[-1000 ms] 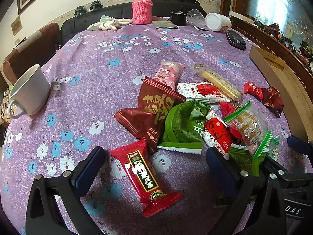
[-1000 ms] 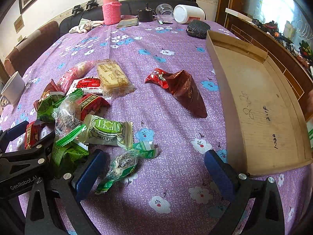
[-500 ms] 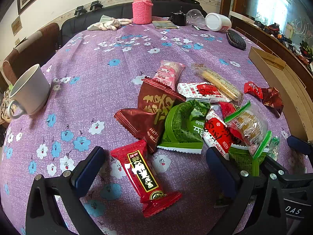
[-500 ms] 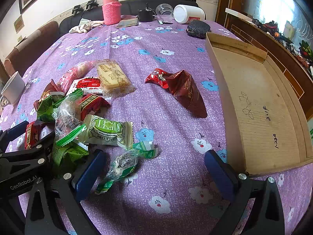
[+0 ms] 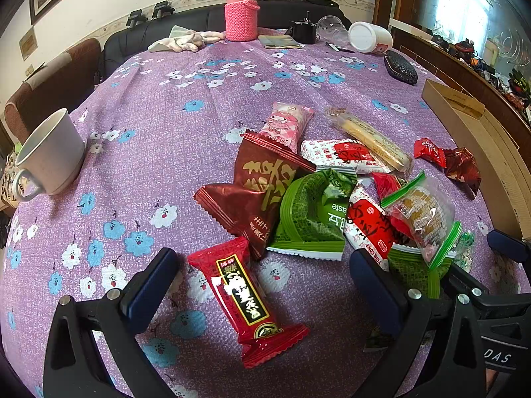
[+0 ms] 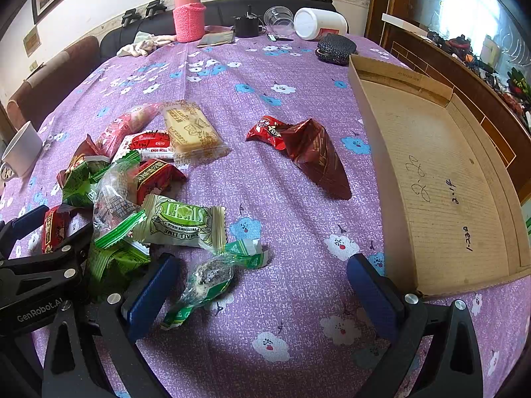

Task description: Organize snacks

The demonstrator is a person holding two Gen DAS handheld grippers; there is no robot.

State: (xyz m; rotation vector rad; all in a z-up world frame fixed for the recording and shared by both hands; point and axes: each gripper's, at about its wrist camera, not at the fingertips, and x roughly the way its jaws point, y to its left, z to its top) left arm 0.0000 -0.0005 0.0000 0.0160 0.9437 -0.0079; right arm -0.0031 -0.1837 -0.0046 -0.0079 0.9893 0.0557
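Note:
Several wrapped snacks lie in a heap on the purple flowered tablecloth. My left gripper is open just above the cloth, with a red bar packet lying between its fingers, untouched. Behind it are a maroon packet and a green packet. My right gripper is open too, with a small green-wrapped candy near its left finger. A lime sweet packet lies just beyond. An empty cardboard tray sits to the right. A dark red packet lies apart near the tray.
A white mug stands at the left table edge. At the far end are a pink knit-sleeved flask, white cloth, a toppled white jar and a black pouch. Open cloth lies between heap and far items.

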